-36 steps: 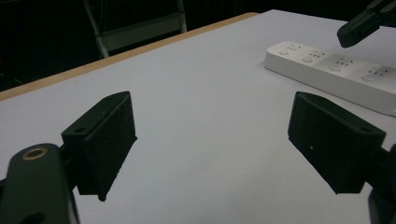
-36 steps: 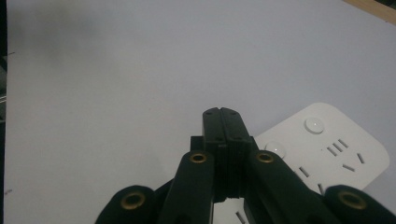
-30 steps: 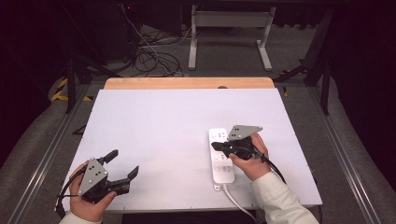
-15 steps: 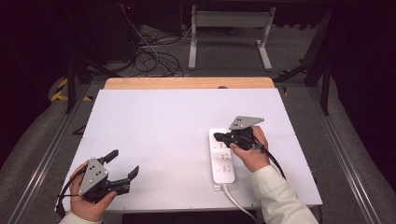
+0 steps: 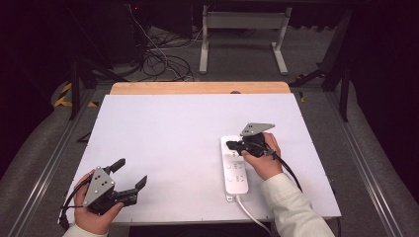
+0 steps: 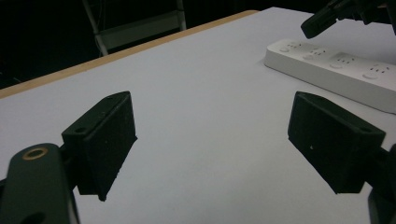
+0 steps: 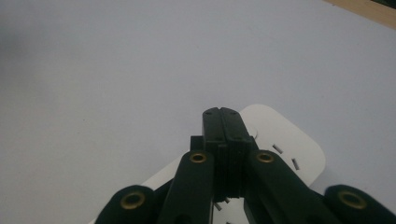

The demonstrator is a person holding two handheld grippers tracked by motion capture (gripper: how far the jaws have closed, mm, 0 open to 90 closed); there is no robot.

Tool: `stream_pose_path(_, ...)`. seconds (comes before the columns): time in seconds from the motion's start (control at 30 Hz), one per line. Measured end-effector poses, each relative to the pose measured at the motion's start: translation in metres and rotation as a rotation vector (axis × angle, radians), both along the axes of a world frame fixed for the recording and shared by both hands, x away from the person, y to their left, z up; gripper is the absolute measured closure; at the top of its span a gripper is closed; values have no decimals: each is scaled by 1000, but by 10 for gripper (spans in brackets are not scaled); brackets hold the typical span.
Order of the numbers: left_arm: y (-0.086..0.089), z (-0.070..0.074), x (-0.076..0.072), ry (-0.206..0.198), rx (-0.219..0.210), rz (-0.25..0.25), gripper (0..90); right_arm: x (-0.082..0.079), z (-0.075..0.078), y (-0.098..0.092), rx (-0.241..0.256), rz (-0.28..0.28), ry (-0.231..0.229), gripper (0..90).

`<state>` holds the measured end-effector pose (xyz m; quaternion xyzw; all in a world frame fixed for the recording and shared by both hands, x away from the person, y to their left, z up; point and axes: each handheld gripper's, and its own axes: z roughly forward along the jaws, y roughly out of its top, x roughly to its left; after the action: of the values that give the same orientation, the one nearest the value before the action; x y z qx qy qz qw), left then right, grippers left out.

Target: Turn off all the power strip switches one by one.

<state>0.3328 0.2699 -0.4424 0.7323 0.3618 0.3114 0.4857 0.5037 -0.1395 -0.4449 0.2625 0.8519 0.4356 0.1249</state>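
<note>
Table with a white top carries a white power strip, lying lengthwise right of the table's middle with its cable running off the near edge. Over the strip's far end hangs the right gripper, jaws pressed together on nothing. Well left of the strip, by the near edge, the left gripper is spread wide and empty.

Your left hand sits at the lower left of the high view, holding the left gripper with jaws spread wide, pointing toward the upper right. Your right hand sits right of centre, sleeve entering from the bottom edge. The right gripper points left, jaws pressed flat together with no gap.
</note>
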Motion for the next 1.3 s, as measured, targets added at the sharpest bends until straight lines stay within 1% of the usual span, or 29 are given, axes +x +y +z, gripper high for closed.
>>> stream_pose_path(0.1, 0, 0, 0, 0, -1, 1, 156, 0, -1, 1, -7, 0, -1, 900)
stream_pose_path(0.17, 0, 0, 0, 0, -1, 1, 157, 0, -1, 1, -15, 4, 7, 900)
stream_pose_path(0.23, 0, 0, 0, 1, -1, 1, 157, 0, -4, 3, -36, 16, 26, 900)
stream_pose_path(0.27, 0, 0, 0, 1, -1, 1, 156, -1, -7, 5, -61, 28, 41, 900)
stream_pose_path(0.33, 0, 0, 0, 0, -1, 1, 157, -1, -9, 7, -86, 34, 47, 900)
stream_pose_path(0.47, 0, 0, 0, 0, -1, 1, 157, -1, -10, 8, -91, 41, 52, 900)
stream_pose_path(0.57, 0, 0, 0, 0, -1, 1, 157, -1, -11, 9, -107, 43, 59, 900)
stream_pose_path(0.7, 0, 0, 0, 0, -2, 2, 157, -1, -12, 10, -107, 46, 60, 900)
stream_pose_path(0.9, 0, 0, 0, 1, -4, 2, 157, -2, -14, 12, -125, 38, 50, 900)
stream_pose_path(1.03, -1, 0, 0, 4, -2, 2, 157, -3, -14, 13, -125, 33, 50, 900)
stream_pose_path(1.1, -1, 0, 0, 2, -3, 2, 157, -3, -13, 13, -132, 30, 46, 900)
stream_pose_path(1.2, 0, 0, 0, 2, -1, 0, 157, -3, -13, 14, -135, 25, 51, 900)
stream_pose_path(1.23, 0, 0, 0, 4, -7, 2, 157, -3, -13, 14, -136, 24, 52, 900)
stream_pose_path(1.3, 0, 0, 0, 1, -1, -1, 157, -4, -13, 14, -134, 22, 54, 900)
